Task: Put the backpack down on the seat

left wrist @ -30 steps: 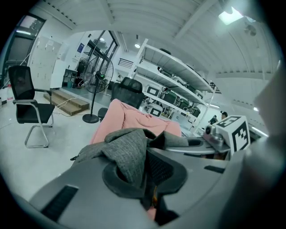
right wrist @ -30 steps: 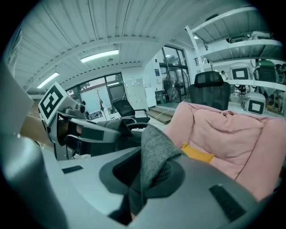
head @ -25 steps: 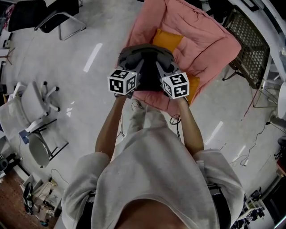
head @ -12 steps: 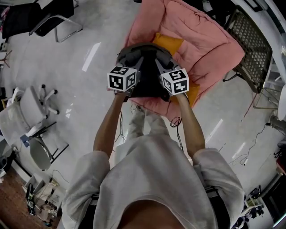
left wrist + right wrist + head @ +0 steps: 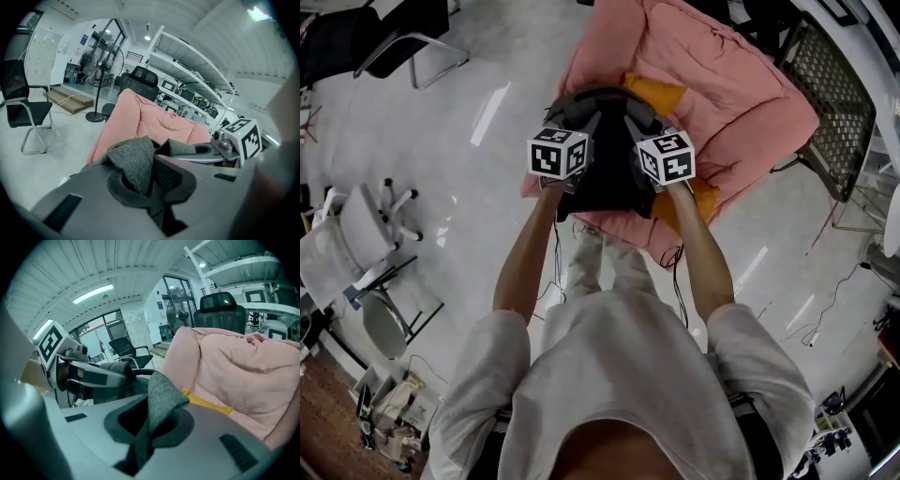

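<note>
Seen from our head camera, we hold a backpack (image 5: 605, 183) in front of us with both tongs. It hangs over the front edge of a seat (image 5: 722, 84), and we cannot tell whether it touches the cushion.

The backpack is dark grey with a coarse woven weave, rounded at the top and darker in the body. The left gripper (image 5: 584, 120) is clenched on a thick fold of that grey cloth, which bunches up between its jaws in the left gripper view (image 5: 150, 178). The right gripper (image 5: 635, 122) is clamped on a second fold, standing up like a peak between its jaws in the right gripper view (image 5: 147, 420). The two tongs sit near each other, each on one side of the bag's top.

The seat is wide and soft, covered in pink quilted padding with puffy rolled edges. A flat yellow cushion (image 5: 654, 91) lies on it, partly hidden behind the bag.

The floor (image 5: 487, 94) is smooth, pale and glossy, and open to our left of the seat. A dark mesh chair (image 5: 830, 103) stands just beside the seat's right side. A black cantilever chair (image 5: 394, 28) stands well apart at the far left. Thin cables (image 5: 670, 258) trail by the seat's front edge.
</note>
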`<state>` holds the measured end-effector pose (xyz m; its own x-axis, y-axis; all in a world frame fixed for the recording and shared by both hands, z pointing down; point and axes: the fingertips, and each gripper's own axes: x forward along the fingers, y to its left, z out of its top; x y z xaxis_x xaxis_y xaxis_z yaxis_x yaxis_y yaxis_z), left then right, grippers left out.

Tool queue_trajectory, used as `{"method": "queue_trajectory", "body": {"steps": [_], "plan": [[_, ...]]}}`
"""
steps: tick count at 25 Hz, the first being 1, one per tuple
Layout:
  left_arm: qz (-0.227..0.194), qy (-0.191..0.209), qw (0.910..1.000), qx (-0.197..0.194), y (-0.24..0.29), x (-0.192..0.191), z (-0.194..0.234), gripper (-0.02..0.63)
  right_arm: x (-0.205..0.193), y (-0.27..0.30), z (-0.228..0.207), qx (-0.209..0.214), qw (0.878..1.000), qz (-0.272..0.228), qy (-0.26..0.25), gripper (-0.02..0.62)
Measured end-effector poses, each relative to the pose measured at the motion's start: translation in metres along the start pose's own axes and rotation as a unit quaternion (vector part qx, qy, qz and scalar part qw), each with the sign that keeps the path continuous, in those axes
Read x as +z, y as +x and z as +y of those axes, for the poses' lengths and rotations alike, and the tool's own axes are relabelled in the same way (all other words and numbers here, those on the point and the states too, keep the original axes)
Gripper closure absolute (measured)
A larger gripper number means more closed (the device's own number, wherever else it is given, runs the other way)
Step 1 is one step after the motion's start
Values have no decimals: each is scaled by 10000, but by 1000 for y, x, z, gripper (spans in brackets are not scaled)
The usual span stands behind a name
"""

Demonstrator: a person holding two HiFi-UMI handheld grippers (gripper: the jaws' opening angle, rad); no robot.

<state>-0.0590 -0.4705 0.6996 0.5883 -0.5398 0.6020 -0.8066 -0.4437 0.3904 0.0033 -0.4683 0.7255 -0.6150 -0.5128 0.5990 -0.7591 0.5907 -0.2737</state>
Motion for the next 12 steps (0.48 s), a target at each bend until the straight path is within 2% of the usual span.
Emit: {"method": "queue_trajectory", "body": {"steps": [12], "plan": [[192,-171,9996,81,28,-2,24,577,-3,32,-21,39,9998,144,117,563]]}}
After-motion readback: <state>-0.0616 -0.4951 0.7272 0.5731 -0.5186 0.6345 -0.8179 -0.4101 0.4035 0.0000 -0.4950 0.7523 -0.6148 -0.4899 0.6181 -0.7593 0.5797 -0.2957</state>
